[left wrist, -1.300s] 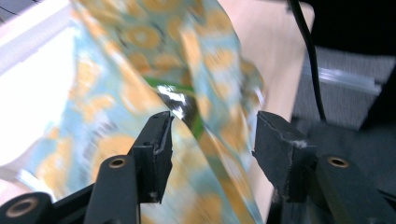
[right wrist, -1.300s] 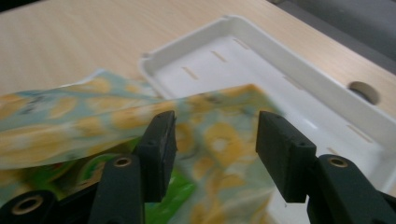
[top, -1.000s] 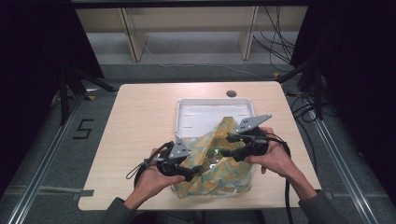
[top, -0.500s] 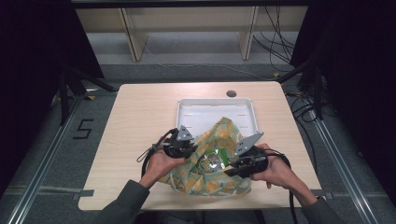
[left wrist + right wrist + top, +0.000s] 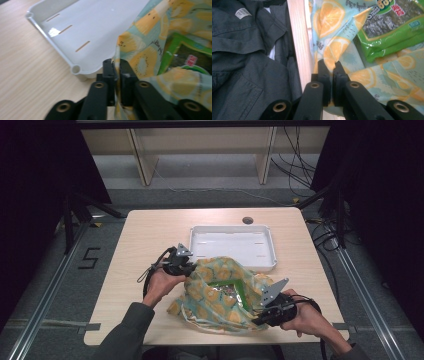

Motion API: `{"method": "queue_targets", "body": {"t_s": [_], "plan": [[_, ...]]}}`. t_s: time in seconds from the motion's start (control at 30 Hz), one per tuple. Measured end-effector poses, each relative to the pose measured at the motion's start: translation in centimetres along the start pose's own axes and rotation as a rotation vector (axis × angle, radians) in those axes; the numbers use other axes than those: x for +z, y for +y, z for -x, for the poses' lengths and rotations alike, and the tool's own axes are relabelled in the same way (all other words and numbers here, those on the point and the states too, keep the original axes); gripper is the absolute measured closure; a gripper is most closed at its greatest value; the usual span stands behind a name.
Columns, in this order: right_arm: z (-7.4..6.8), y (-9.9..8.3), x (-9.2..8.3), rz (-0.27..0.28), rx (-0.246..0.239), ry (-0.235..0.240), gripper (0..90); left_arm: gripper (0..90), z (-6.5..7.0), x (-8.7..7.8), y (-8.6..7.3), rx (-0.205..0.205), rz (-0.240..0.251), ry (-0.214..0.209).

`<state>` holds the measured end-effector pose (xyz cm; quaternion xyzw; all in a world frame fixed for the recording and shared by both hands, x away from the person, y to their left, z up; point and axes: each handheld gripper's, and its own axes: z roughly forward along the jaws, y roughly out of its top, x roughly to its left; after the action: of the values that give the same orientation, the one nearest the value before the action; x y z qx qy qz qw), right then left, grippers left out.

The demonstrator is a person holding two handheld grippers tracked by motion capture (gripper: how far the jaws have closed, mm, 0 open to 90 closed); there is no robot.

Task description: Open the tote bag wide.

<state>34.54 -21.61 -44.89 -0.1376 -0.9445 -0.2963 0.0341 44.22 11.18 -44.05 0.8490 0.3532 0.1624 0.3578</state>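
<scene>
A cloth bag (image 5: 212, 307) printed with orange and kiwi slices lies on the table's near half, its mouth pulled wide over a green seaweed packet (image 5: 227, 289). My left gripper (image 5: 189, 269) pinches the bag's far-left rim (image 5: 145, 47) beside the white tray (image 5: 75, 25). Its jaws closed on the cloth and have just eased slightly. My right gripper (image 5: 257, 320) holds the near-right rim (image 5: 332, 22), and its jaws have just been closing on the fabric. The packet (image 5: 392, 32) lies just beyond them.
The white tray (image 5: 232, 228) stands behind the bag, bare inside. A round hole (image 5: 247, 220) sits near the table's far edge. In the right gripper view the table's front edge (image 5: 298, 37) and the person's dark shirt (image 5: 242, 55) are close by.
The left gripper moved away from me to the bag's far rim by the tray, and the right gripper dropped toward the front edge. Both shut on cloth, and the bag's mouth spread wider.
</scene>
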Motion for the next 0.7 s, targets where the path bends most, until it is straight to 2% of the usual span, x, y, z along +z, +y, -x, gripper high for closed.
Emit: {"method": "queue_targets", "body": {"t_s": [0.03, 0.1, 0.2, 0.23, 0.37, 0.53, 0.57, 0.6, 0.63, 0.7], "plan": [[0.0, 0.1, -0.1, -0.002, 0.03, 0.002, 79.5, 75.1, 0.3, -0.4, 0.0, 0.001, 0.01, -0.013], [-0.1, 0.4, -0.4, 0.045, 0.039, -0.026, 68.0, 67.1, 1.0, -1.3, 0.2, 0.009, 0.039, -0.042], [0.4, 1.7, -1.8, 0.125, 0.042, -0.073, 52.5, 51.3, 2.0, -3.0, 0.3, 0.002, 0.085, -0.059], [0.5, 2.2, -2.1, 0.155, 0.058, -0.087, 50.0, 50.6, 2.4, -3.7, 0.3, -0.008, 0.104, -0.063], [1.2, 4.0, -3.5, 0.225, 0.044, -0.121, 44.2, 45.6, 3.2, -6.2, 0.1, -0.004, 0.158, -0.062], [2.3, 6.7, -4.0, 0.249, 0.022, -0.133, 42.2, 46.6, 3.9, -8.9, -1.8, -0.05, 0.213, -0.055], [2.6, 7.2, -3.9, 0.241, 0.019, -0.127, 41.6, 49.7, 4.1, -9.2, -2.2, -0.046, 0.219, -0.039], [2.8, 7.5, -3.7, 0.236, 0.023, -0.126, 40.7, 59.0, 4.2, -9.6, -2.8, -0.04, 0.24, -0.022], [3.2, 7.9, -3.4, 0.226, 0.024, -0.113, 39.9, 65.2, 4.1, -10.1, -3.4, -0.019, 0.229, -0.019], [4.0, 8.6, -2.4, 0.207, 0.021, -0.103, 39.8, 73.4, 4.3, -10.6, -4.5, -0.045, 0.245, -0.003]]}}
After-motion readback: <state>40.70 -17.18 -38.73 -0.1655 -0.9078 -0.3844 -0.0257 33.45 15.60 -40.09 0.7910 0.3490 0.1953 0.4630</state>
